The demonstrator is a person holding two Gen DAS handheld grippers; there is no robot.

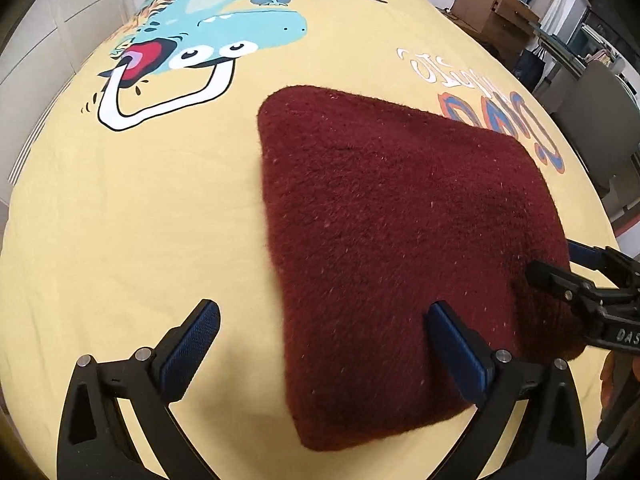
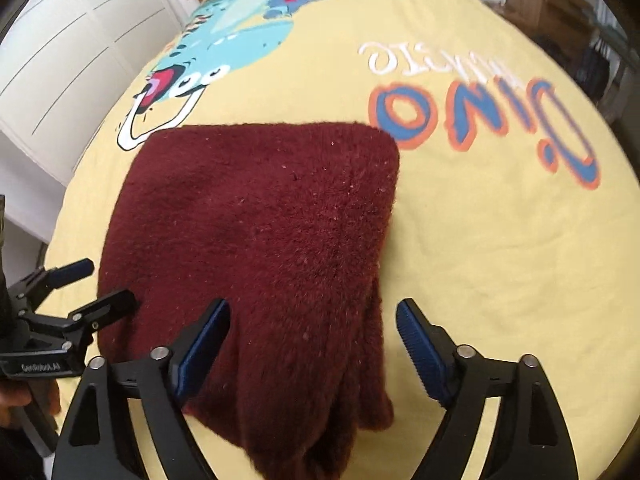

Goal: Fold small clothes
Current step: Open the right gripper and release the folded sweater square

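Observation:
A dark red fuzzy garment (image 1: 392, 240) lies folded into a rough rectangle on the yellow bed sheet (image 1: 140, 208); it also shows in the right wrist view (image 2: 264, 240). My left gripper (image 1: 324, 332) is open, straddling the garment's near left edge, holding nothing. My right gripper (image 2: 314, 328) is open over the garment's near right edge, with layered folds between its fingers, holding nothing. Each gripper shows in the other's view: the right one (image 1: 560, 268) at the garment's right edge, the left one (image 2: 104, 284) at its left edge.
The yellow sheet carries a cartoon dinosaur print (image 1: 208, 36) and blue-orange lettering (image 2: 480, 120). White cupboard doors (image 2: 68, 48) stand to the left of the bed. Cardboard boxes (image 1: 492, 12) and a grey chair (image 1: 600, 120) stand to the right.

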